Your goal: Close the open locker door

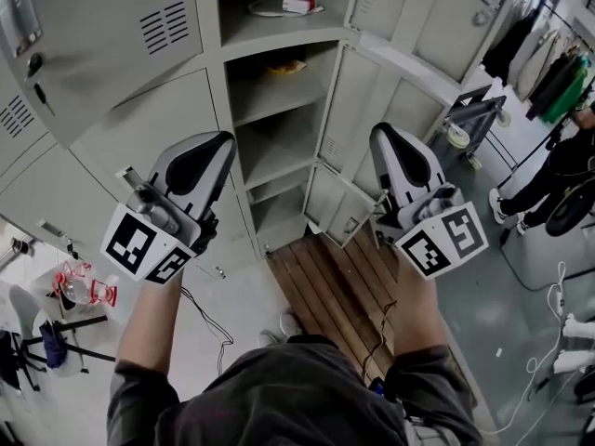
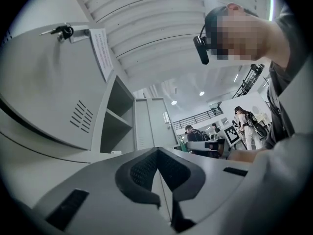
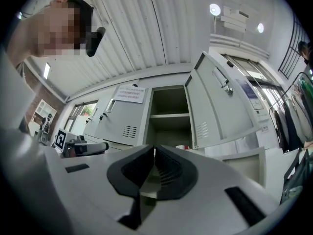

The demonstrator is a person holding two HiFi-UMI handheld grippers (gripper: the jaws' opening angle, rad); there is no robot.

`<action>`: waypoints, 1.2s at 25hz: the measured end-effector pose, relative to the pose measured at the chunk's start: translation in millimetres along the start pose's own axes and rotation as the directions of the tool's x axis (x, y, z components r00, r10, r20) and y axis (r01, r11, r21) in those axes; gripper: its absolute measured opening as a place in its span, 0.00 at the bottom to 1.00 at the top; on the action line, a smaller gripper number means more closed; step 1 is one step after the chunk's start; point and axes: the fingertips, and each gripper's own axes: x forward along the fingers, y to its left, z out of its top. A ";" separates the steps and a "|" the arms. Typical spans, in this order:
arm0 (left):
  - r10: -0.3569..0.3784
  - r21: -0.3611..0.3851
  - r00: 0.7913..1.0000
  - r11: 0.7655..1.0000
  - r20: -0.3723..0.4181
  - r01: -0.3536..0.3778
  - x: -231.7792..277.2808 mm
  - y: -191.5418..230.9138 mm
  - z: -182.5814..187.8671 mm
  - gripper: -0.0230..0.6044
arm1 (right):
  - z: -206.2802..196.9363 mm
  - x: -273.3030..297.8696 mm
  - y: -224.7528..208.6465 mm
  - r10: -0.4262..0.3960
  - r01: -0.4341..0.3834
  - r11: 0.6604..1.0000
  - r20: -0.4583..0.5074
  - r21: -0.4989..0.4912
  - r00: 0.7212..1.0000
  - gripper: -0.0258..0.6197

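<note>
A column of grey locker compartments [image 1: 279, 110] stands open in front of me, its doors [image 1: 358, 110] swung out to the right. A white and red item [image 1: 284, 6] lies in the top compartment and a yellow one [image 1: 288, 66] on the shelf below. My left gripper [image 1: 226, 139] is held up left of the open column, apart from it, and my right gripper [image 1: 379, 130] is in front of the open doors. The left gripper [image 2: 157, 151] is shut and empty. The right gripper [image 3: 154, 148] is shut and empty too, pointing at an open compartment [image 3: 168, 116] and its door [image 3: 215, 106].
Closed lockers [image 1: 112, 35] fill the left. A wooden pallet [image 1: 339, 286] lies on the floor below the lockers. A cart [image 1: 474, 119], a clothes rack [image 1: 548, 63] and a person [image 1: 567, 165] are at the right. Cables [image 1: 209, 319] trail on the floor.
</note>
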 end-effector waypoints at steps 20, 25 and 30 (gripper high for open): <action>-0.121 0.051 0.991 0.992 0.058 0.118 148.0 -43.6 1.5 0.06 | 63.5 -37.6 -143.7 -0.151 0.162 0.980 0.095 -0.114 0.984 0.08; -0.158 0.033 0.985 0.987 0.066 0.157 171.6 -46.0 -3.5 0.06 | 71.0 -43.2 -166.6 -0.194 0.205 0.972 0.092 -0.119 0.977 0.09; -0.202 0.020 0.977 0.979 0.070 0.201 186.3 -45.1 -6.5 0.06 | 71.2 -40.1 -184.3 -0.239 0.248 0.963 0.084 -0.106 0.967 0.14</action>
